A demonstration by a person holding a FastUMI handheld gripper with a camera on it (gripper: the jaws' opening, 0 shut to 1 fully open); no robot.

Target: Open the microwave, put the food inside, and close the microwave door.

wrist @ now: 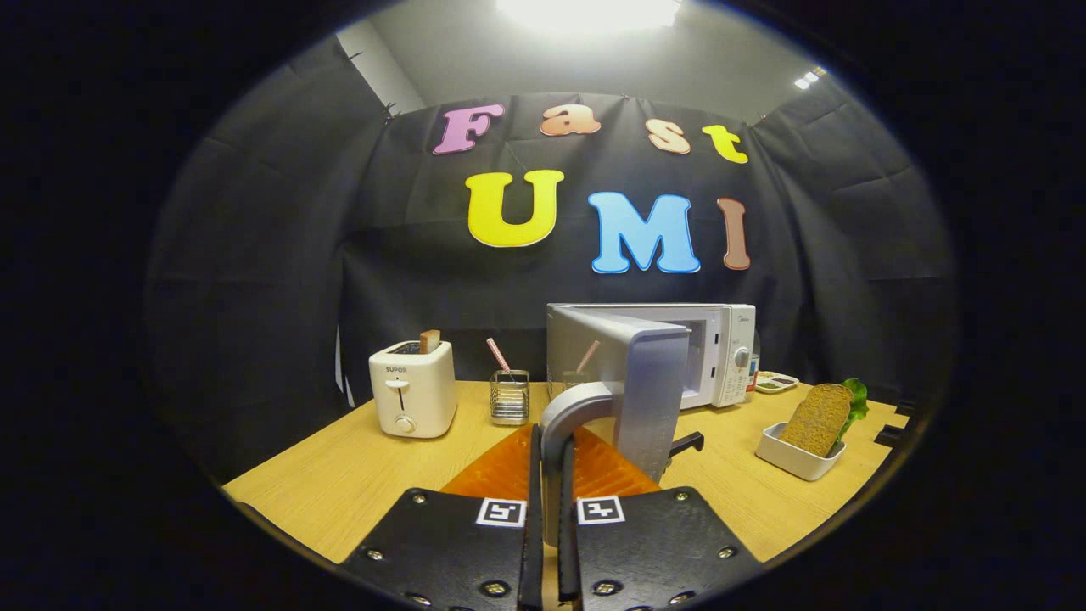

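Jaws [550,475] clenched on the microwave's curved door handle [570,407], with the door [645,382] swung open toward them. Right of the microwave [721,352] on the worktop [356,475], bread [816,417] leans in a white dish [793,460]: light, crumbly, best lifted by the stiff dish rim.

the gripper camera is looking low along its fingers [551,475], close behind the microwave [670,356] door's handle, facing the booth wall.

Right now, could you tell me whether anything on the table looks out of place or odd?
Nothing looks spilled or damaged. The microwave door stands swung open, its handle clamped in the claw. The bread slice leans tilted in its white dish, which seems deliberate.
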